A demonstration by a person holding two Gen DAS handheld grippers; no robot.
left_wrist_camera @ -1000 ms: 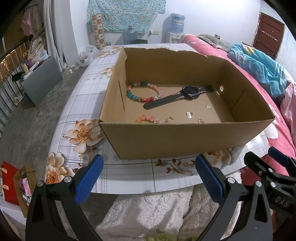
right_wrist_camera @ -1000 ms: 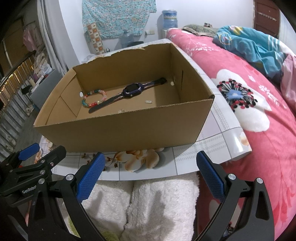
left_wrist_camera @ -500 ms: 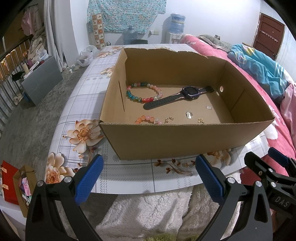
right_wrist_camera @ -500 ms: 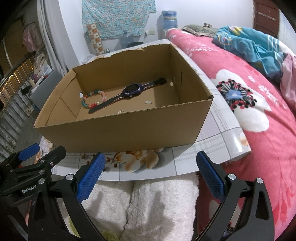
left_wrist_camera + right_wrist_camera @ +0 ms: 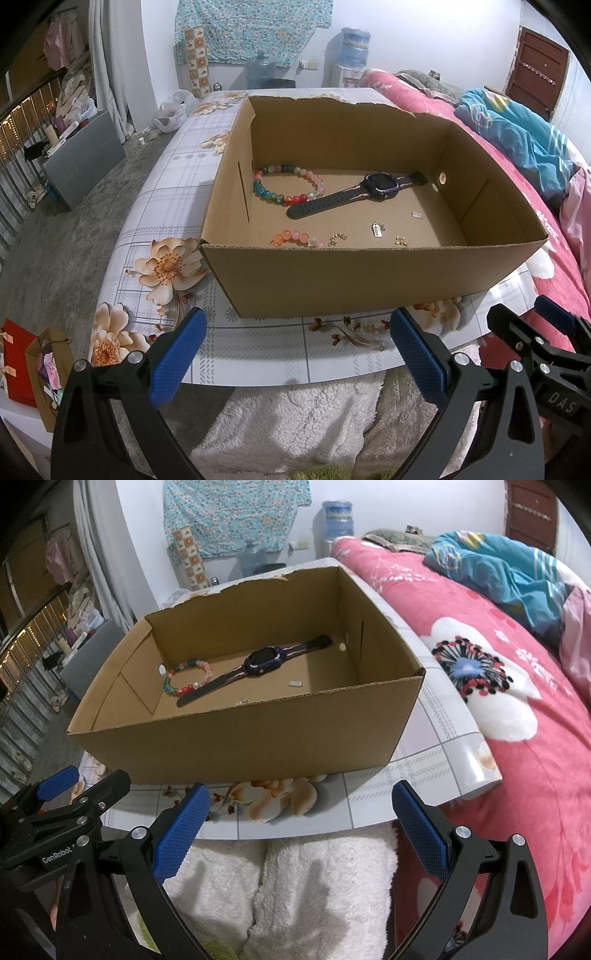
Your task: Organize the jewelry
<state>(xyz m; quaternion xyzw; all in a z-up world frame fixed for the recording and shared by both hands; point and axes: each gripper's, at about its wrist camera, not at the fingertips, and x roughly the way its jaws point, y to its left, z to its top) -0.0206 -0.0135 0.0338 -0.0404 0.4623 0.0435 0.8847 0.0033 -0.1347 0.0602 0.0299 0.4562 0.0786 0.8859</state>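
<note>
The near wall of the open brown cardboard box point(image 5: 369, 280) hides part of its floor: in the left wrist view only an arc of the small pink and orange bead bracelet point(image 5: 295, 237) shows above that rim, and the tiny gold and silver charms point(image 5: 377, 229) beside it are too small to identify. At frame centre, a multicoloured bead bracelet point(image 5: 288, 186) lies left of a dark purple wristwatch with a black strap point(image 5: 354, 194), the strap end touching the beads. The box sits on a floral-patterned white table point(image 5: 258, 339), leaving bare table strips at left and along the bottom edge. Both the left gripper point(image 5: 297, 343) and right gripper point(image 5: 299, 818) hang spread wide, holding nothing, just short of the table edge over white fluffy fabric point(image 5: 295, 882).
</note>
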